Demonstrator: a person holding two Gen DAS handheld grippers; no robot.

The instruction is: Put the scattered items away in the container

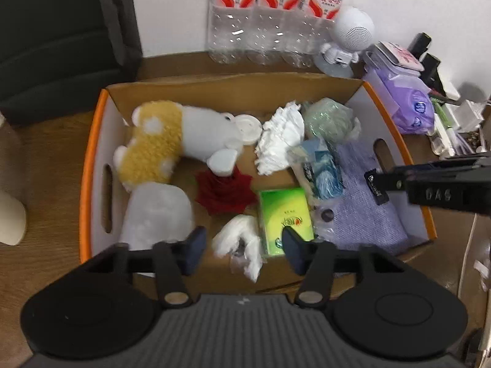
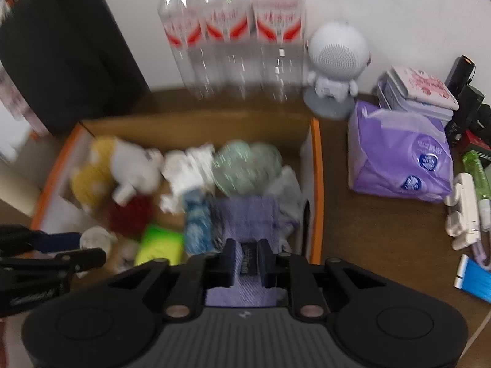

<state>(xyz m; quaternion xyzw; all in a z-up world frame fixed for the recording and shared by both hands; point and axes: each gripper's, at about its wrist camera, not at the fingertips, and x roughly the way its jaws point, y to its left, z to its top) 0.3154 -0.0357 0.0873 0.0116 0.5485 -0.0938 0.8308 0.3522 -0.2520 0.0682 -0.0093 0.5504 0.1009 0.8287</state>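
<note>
An orange-rimmed cardboard box (image 1: 92, 141) holds a yellow and white plush toy (image 1: 172, 141), a red flower (image 1: 224, 191), a green tissue pack (image 1: 284, 214), crumpled white paper (image 1: 279, 141), a blue packet (image 1: 322, 171), a green bagged item (image 1: 328, 119) and a purple cloth (image 1: 362, 214). My left gripper (image 1: 242, 250) is open above the box's near edge, empty. My right gripper (image 2: 247, 263) is shut on a small black item (image 2: 248, 260) over the purple cloth (image 2: 245, 214); it also shows in the left wrist view (image 1: 376, 185).
Three water bottles (image 1: 270, 21) and a white robot speaker (image 1: 346, 36) stand behind the box. A purple wipes pack (image 2: 399, 156), a tin (image 2: 420, 92), pens and a blue brush (image 2: 472, 279) lie on the wooden table right of the box. A black case stands at left.
</note>
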